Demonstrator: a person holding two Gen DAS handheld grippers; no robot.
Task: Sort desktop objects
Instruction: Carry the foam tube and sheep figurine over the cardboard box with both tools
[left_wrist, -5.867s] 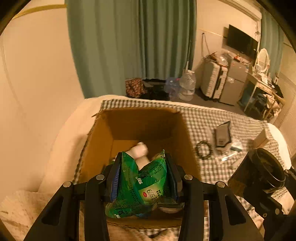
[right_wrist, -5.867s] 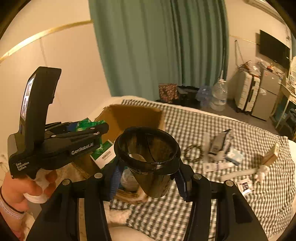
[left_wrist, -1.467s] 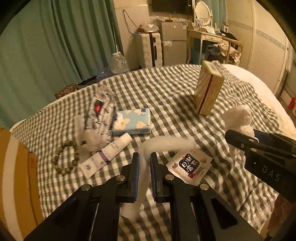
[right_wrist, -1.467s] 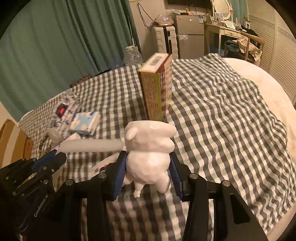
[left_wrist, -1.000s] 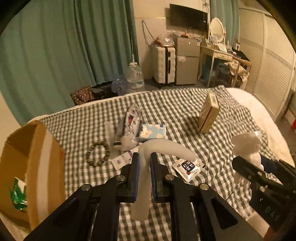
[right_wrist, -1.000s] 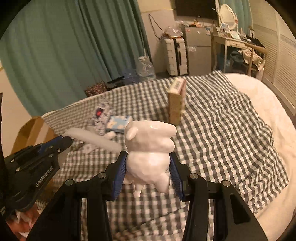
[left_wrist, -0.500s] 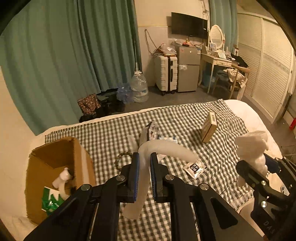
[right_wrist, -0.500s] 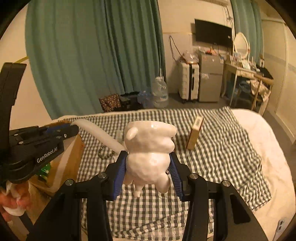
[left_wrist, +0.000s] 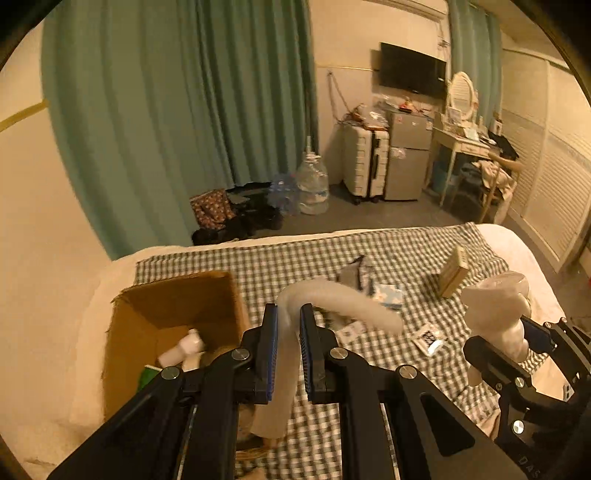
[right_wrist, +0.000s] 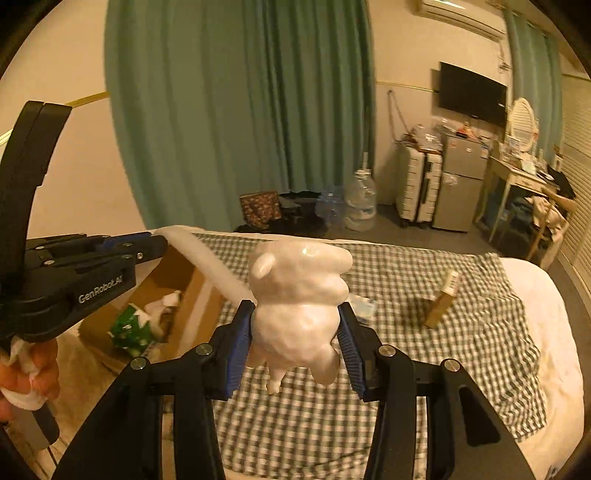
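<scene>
While both grippers hang above the bed with loads, neither load is seated well. The left gripper (left_wrist: 287, 350) is pinched nearly shut on a limp white foam strip (left_wrist: 332, 299), gripped near its bend; one end arcs off toward 2 o'clock and the other droops toward 6 o'clock below the jaws. The right gripper (right_wrist: 295, 339) stands about half open, its blue pads pressed on the flanks of a glossy white animal figurine (right_wrist: 297, 306), legs hanging free below.

Outward from the left gripper, the cardboard box (left_wrist: 173, 314) sits at 9 o'clock, open-topped, with a small white bottle (left_wrist: 183, 349) and a green packet (right_wrist: 131, 330) already inside. At 1 to 2 o'clock on the checked cloth (left_wrist: 406, 258) lie a blue tissue pack (left_wrist: 388, 293), a small sachet (left_wrist: 428, 338) and an upright tan carton (left_wrist: 452, 273), all unsorted.

Risks, as I judge them:
- Figurine is rounded and smooth; a quick swing or wrist roll could let it slip out and fall on the bed, short of the box.
- Strip's free end could catch the box's near wall and drape over the rim instead of dropping in.
- Both grippers aiming at one opening could collide above it.
</scene>
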